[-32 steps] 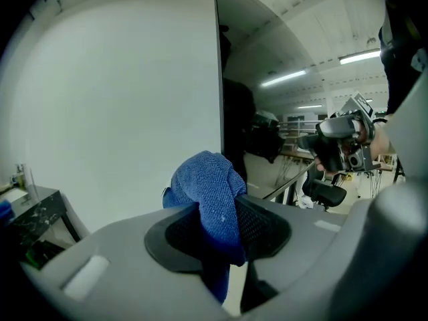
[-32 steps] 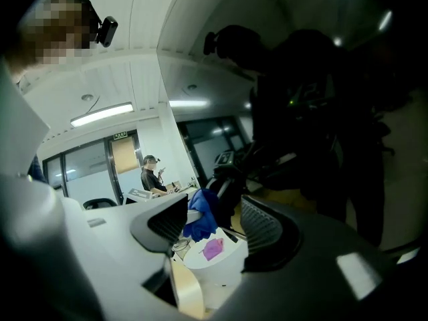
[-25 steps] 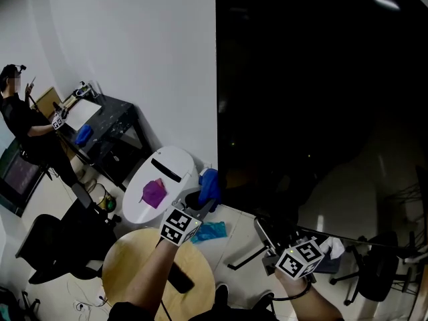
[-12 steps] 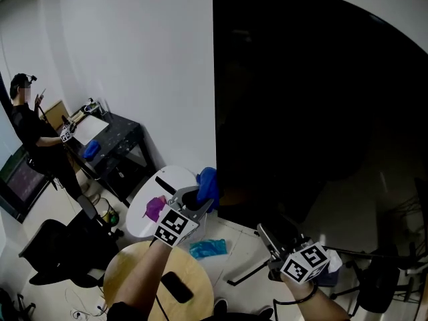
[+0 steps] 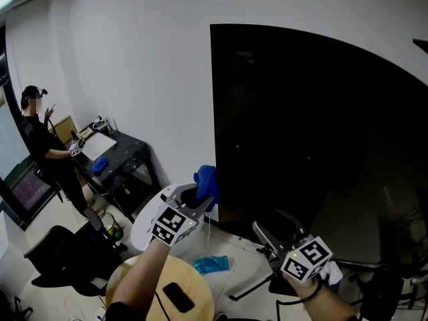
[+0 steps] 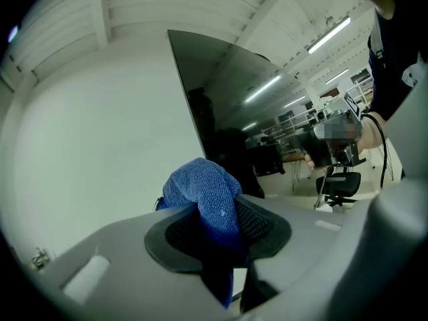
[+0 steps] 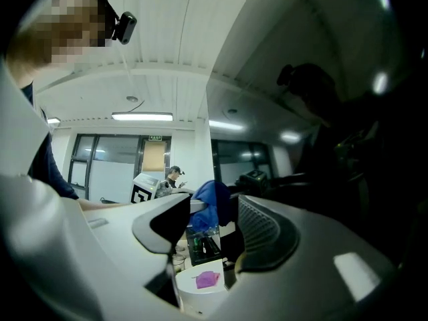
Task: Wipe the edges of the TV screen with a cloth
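While the cloth (image 5: 206,179) is clamped in the left gripper (image 5: 198,198) beside the TV screen (image 5: 301,126) edge, wiping seems due; the empty right gripper (image 5: 275,227) is closing

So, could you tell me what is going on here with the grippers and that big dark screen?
A person holds a gripper in each hand before a large TV screen. The left gripper is shut on a blue cloth, raised to the screen's lower left edge, apparently to wipe it. The right gripper sits lower, its jaws closing with nothing between them.
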`<state>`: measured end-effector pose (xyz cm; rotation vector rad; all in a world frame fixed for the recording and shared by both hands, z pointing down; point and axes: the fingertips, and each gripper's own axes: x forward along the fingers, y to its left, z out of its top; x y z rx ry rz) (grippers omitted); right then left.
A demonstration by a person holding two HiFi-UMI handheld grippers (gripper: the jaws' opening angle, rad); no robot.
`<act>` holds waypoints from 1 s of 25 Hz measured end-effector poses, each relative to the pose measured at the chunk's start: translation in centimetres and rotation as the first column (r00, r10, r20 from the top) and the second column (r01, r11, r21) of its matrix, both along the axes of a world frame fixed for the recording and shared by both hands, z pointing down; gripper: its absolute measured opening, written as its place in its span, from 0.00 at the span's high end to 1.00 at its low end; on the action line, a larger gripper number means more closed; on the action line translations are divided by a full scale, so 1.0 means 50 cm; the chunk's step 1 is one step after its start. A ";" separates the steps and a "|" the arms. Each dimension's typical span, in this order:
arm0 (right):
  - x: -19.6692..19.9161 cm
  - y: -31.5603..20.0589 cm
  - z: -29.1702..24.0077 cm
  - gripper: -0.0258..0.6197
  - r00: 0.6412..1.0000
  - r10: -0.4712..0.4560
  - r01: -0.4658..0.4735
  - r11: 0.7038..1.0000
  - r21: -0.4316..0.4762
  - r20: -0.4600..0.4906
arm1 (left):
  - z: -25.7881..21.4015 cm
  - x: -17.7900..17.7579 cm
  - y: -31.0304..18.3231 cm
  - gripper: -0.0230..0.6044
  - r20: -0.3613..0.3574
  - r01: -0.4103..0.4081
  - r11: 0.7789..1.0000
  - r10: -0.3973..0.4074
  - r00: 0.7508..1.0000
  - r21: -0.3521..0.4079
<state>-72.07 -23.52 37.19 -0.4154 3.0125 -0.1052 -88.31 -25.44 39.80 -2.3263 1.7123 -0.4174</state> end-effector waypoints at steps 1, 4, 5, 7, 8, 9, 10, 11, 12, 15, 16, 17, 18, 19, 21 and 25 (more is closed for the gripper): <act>-0.003 0.003 -0.014 0.60 1.000 -0.004 0.004 1.000 0.014 0.000 | -0.018 -0.001 0.002 0.78 0.008 0.000 1.000 0.000 1.000 0.010; -0.008 0.011 -0.055 0.60 0.999 -0.033 0.032 0.999 0.019 0.013 | -0.074 -0.001 0.003 0.78 0.027 0.004 0.999 -0.005 1.000 0.033; -0.009 0.011 -0.069 0.61 0.999 -0.043 0.042 0.999 0.021 0.017 | -0.093 -0.001 0.001 0.78 0.035 0.006 0.999 -0.007 0.999 0.040; -0.009 0.012 -0.100 0.61 0.998 -0.056 0.055 0.998 0.036 0.026 | -0.130 0.000 -0.002 0.78 0.057 0.008 0.998 -0.011 0.998 0.055; -0.008 0.013 -0.114 0.61 0.998 -0.061 0.060 0.997 0.042 0.034 | -0.146 0.000 -0.003 0.78 0.071 0.008 0.998 -0.012 0.997 0.061; -0.006 0.014 -0.128 0.61 0.997 -0.068 0.066 0.997 0.043 0.045 | -0.162 0.000 -0.002 0.78 0.086 0.007 0.998 -0.013 0.996 0.068; -0.005 0.014 -0.140 0.61 0.996 -0.075 0.073 0.997 0.038 0.057 | -0.179 0.001 -0.001 0.78 0.101 0.006 0.997 -0.014 0.995 0.076; -0.002 0.014 -0.152 0.61 0.994 -0.081 0.079 0.996 0.032 0.069 | -0.198 0.002 0.000 0.78 0.115 0.005 0.996 -0.015 0.993 0.087; 0.001 0.013 -0.164 0.61 0.993 -0.085 0.083 0.996 0.029 0.080 | -0.218 0.002 0.001 0.78 0.130 0.006 0.995 -0.019 0.991 0.099; 0.008 0.017 -0.199 0.61 0.991 -0.089 0.085 0.995 0.050 0.097 | -0.282 0.004 0.003 0.78 0.180 0.006 0.990 -0.031 0.983 0.141; 0.010 0.020 -0.210 0.61 0.991 -0.092 0.086 0.994 0.063 0.099 | -0.301 0.004 0.005 0.78 0.198 0.005 0.988 -0.036 0.980 0.154; 0.011 0.024 -0.219 0.61 0.990 -0.095 0.087 0.993 0.077 0.100 | -0.318 0.003 0.007 0.78 0.215 0.004 0.986 -0.040 0.976 0.164; 0.011 0.027 -0.228 0.62 0.990 -0.098 0.089 0.992 0.092 0.099 | -0.333 0.002 0.009 0.78 0.230 0.004 0.985 -0.044 0.972 0.172; 0.012 0.029 -0.238 0.62 0.990 -0.100 0.090 0.990 0.107 0.097 | -0.347 0.001 0.010 0.78 0.243 0.003 0.984 -0.047 0.969 0.176; 0.017 0.031 -0.259 0.62 0.990 -0.101 0.088 0.987 0.136 0.093 | -0.372 -0.001 0.011 0.78 0.263 0.002 0.984 -0.049 0.964 0.176; 0.036 0.035 -0.310 0.62 0.989 -0.102 0.081 0.980 0.183 0.105 | -0.433 0.000 0.011 0.78 0.273 -0.007 0.980 -0.049 0.961 0.198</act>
